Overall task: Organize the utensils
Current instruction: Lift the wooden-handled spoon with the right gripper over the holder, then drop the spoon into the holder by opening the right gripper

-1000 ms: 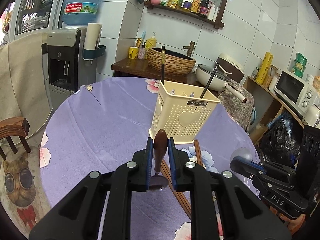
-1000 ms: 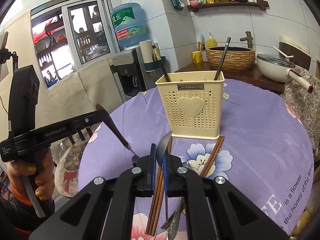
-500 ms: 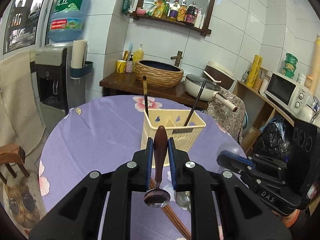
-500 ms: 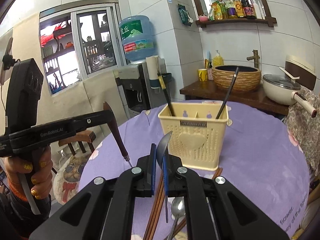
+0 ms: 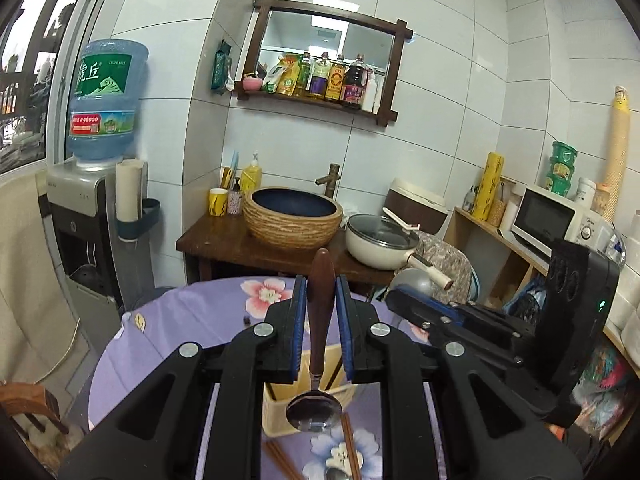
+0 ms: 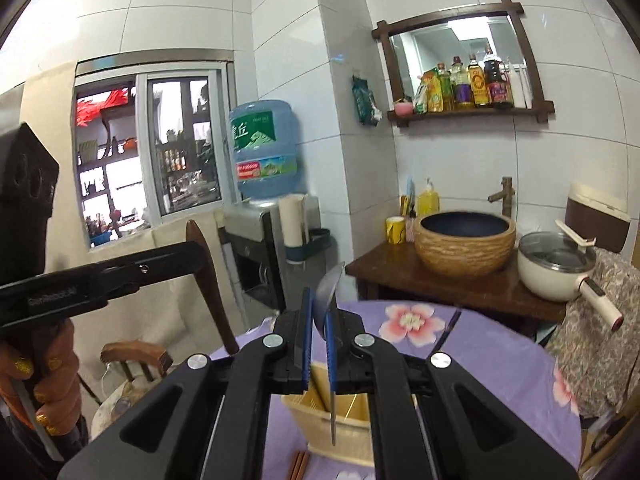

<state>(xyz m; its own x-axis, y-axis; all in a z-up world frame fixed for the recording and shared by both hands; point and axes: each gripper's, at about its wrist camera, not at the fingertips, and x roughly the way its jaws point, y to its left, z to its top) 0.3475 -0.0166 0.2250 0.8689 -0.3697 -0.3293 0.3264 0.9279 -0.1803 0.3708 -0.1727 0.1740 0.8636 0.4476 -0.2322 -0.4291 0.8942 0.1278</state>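
Both grippers rose: left gripper clamps brown-handled spoon, right gripper steel spoon; we centre over cream perforated plastic basket before lowering

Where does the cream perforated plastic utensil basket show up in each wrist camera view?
Left wrist view: cream perforated plastic utensil basket sits low centre, mostly hidden behind the left gripper.
Right wrist view: basket low centre, below the right gripper.
Shared landmark: woven brown sink bowl.

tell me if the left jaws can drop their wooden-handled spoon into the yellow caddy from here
Probably yes. The left gripper holds the spoon bowl-down above the yellow caddy, whose open top looks unblocked; the right gripper sits off to the side.
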